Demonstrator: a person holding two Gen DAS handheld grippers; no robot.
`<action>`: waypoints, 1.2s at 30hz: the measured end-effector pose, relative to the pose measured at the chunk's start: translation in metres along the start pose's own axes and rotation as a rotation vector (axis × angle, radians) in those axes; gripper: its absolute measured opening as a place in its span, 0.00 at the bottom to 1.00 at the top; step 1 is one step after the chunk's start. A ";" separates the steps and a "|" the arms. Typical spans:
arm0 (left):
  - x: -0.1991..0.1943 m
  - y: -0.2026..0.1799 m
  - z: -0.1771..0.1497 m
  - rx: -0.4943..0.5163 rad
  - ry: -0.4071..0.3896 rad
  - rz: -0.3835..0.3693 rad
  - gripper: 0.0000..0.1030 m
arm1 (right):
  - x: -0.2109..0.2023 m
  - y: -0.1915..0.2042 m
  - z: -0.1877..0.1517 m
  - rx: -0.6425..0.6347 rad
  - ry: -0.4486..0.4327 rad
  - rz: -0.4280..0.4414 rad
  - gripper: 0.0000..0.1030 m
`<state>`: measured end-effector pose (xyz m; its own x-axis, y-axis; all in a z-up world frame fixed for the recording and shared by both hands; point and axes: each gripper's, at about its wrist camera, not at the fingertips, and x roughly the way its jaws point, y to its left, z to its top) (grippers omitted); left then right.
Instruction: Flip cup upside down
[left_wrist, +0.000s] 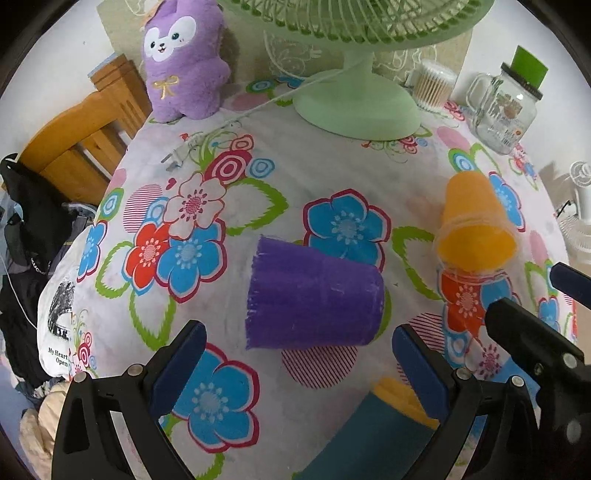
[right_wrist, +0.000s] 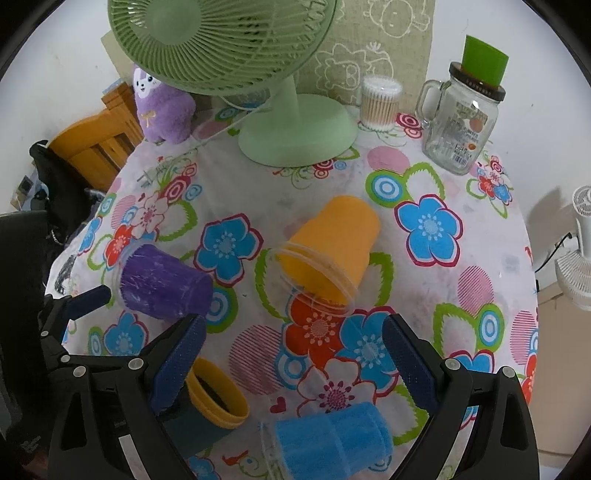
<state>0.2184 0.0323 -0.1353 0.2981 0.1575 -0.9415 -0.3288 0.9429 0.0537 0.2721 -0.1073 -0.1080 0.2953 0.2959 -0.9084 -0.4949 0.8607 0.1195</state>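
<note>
A purple cup (left_wrist: 314, 299) lies on its side on the flowered tablecloth, its mouth to the left; it also shows in the right wrist view (right_wrist: 162, 282). My left gripper (left_wrist: 299, 363) is open and empty, just short of it. An orange cup (right_wrist: 327, 247) lies on its side, mouth toward me, ahead of my open, empty right gripper (right_wrist: 295, 354); it also shows in the left wrist view (left_wrist: 472, 225). A blue cup (right_wrist: 332, 439) lies on its side below the right gripper. A dark teal cup with a yellow rim (right_wrist: 216, 398) lies by the right gripper's left finger.
A green desk fan (right_wrist: 295, 133) stands at the back of the table with its cord and plug (left_wrist: 177, 155) on the cloth. A purple plush toy (left_wrist: 184, 62), a cotton swab tub (right_wrist: 380, 103) and a glass mug jar (right_wrist: 461, 122) stand along the back. A wooden chair (left_wrist: 81, 144) is at left.
</note>
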 end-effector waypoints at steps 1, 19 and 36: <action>0.002 0.000 0.001 0.000 -0.001 0.009 0.99 | 0.001 0.000 0.001 0.000 0.002 0.001 0.95; 0.021 -0.003 0.005 0.037 -0.002 0.046 0.82 | 0.023 -0.001 0.005 0.005 0.036 0.027 0.95; -0.006 0.012 -0.010 0.051 -0.045 0.056 0.81 | 0.001 0.018 -0.005 0.005 0.008 0.024 0.95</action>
<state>0.2044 0.0396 -0.1325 0.3206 0.2224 -0.9207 -0.3002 0.9458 0.1240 0.2594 -0.0935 -0.1085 0.2765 0.3135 -0.9084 -0.4982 0.8551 0.1434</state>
